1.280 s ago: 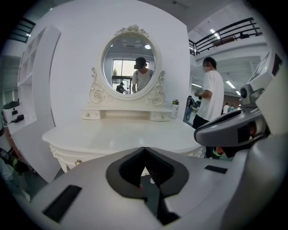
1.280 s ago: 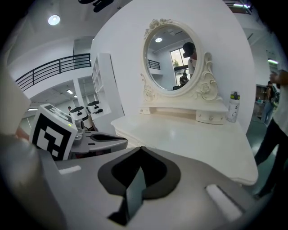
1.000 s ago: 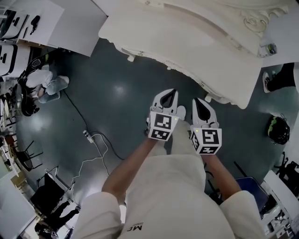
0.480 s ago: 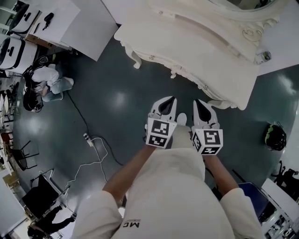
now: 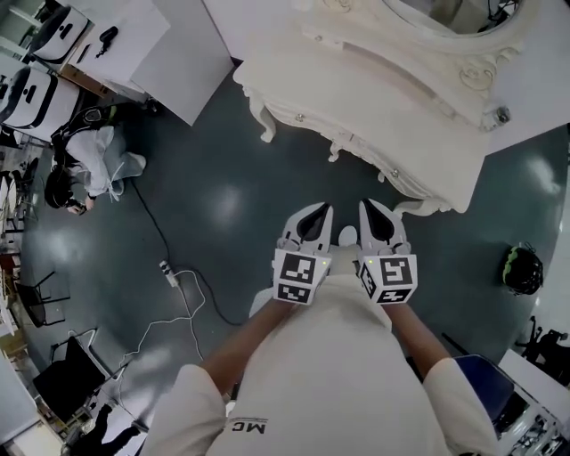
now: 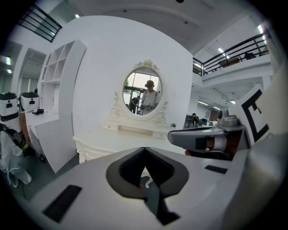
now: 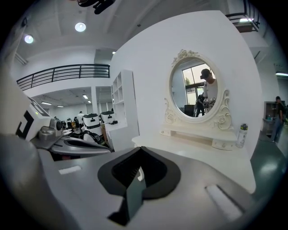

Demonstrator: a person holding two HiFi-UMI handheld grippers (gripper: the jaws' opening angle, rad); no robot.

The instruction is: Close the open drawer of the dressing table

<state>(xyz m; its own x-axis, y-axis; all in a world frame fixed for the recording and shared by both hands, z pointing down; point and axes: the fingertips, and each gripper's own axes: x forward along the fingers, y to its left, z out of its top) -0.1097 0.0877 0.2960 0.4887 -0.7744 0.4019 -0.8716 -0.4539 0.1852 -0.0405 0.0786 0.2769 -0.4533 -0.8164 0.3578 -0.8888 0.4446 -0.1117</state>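
The cream dressing table [image 5: 374, 98] with its oval mirror [image 5: 445, 18] stands ahead of me on the dark floor. Small knobs [image 5: 356, 136] dot its curved front; from this view I cannot tell whether a drawer stands out. My left gripper [image 5: 322, 212] and right gripper [image 5: 367, 207] are side by side, short of the table's front edge and touching nothing. Both are shut and empty. In the left gripper view the jaws [image 6: 144, 149] meet, with the table [image 6: 117, 141] beyond. In the right gripper view the jaws [image 7: 140, 149] also meet in front of the table top [image 7: 202, 157].
A small bottle [image 5: 501, 115] stands on the table's right end. A white panel [image 5: 191, 53] leans left of the table. A cable with a power strip [image 5: 169, 272] crosses the floor at left, near bags [image 5: 89, 160]. A dark helmet-like thing [image 5: 521, 267] lies at right.
The dressing table has slid up and away in the head view, showing more of its front. Both grippers sit lower in the picture and closer together, still shut.
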